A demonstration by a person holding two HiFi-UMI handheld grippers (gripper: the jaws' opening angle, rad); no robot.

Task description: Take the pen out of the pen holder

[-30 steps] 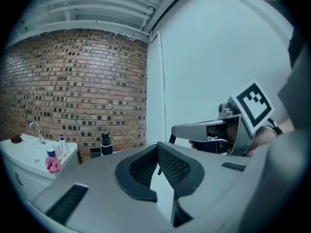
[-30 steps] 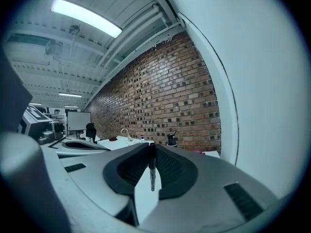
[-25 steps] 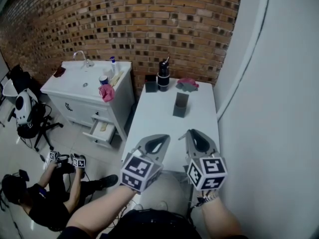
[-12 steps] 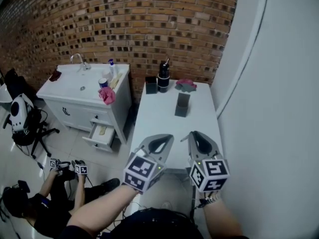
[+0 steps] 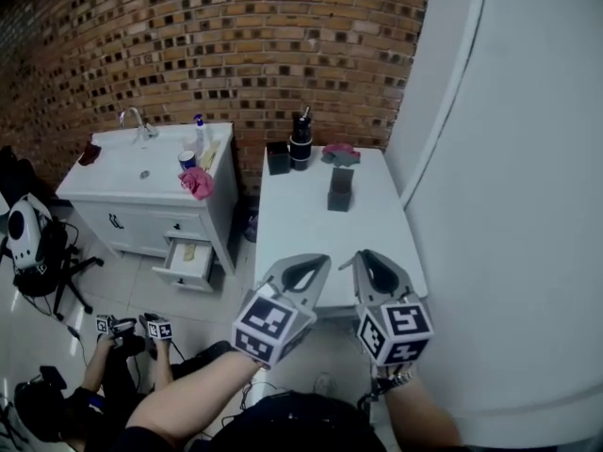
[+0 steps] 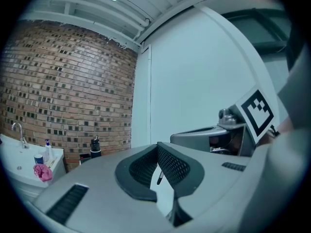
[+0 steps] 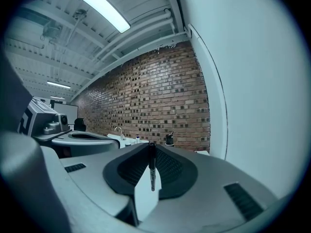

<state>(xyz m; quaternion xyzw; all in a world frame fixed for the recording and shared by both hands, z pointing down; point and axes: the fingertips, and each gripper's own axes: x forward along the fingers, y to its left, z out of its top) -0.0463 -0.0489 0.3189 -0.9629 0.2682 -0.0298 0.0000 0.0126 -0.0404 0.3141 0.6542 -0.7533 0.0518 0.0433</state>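
On the white table point(image 5: 311, 243) a dark pen holder point(image 5: 340, 188) stands upright near the far end, well ahead of both grippers. My right gripper point(image 5: 369, 260) hangs off the near table edge. In the right gripper view it point(image 7: 151, 152) is shut on a slim black pen point(image 7: 152, 171) that hangs tip-down between the pads. My left gripper point(image 5: 306, 264) is beside it. In the left gripper view it point(image 6: 158, 152) looks shut, with a short dark pen-like piece point(image 6: 159, 177) slanting in the slit between its pads.
A black bottle point(image 5: 301, 142), a black box point(image 5: 277, 157) and a pink cloth point(image 5: 340, 153) sit at the table's far end by the brick wall. Left stands a sink cabinet point(image 5: 132, 182) with an open drawer point(image 5: 188, 262). A person point(image 5: 104, 370) sits on the floor. A white wall point(image 5: 528, 205) runs right.
The table and pen holder have drawn further away and up in the head view. Both grippers have kept side by side off the near edge, jaws unchanged.
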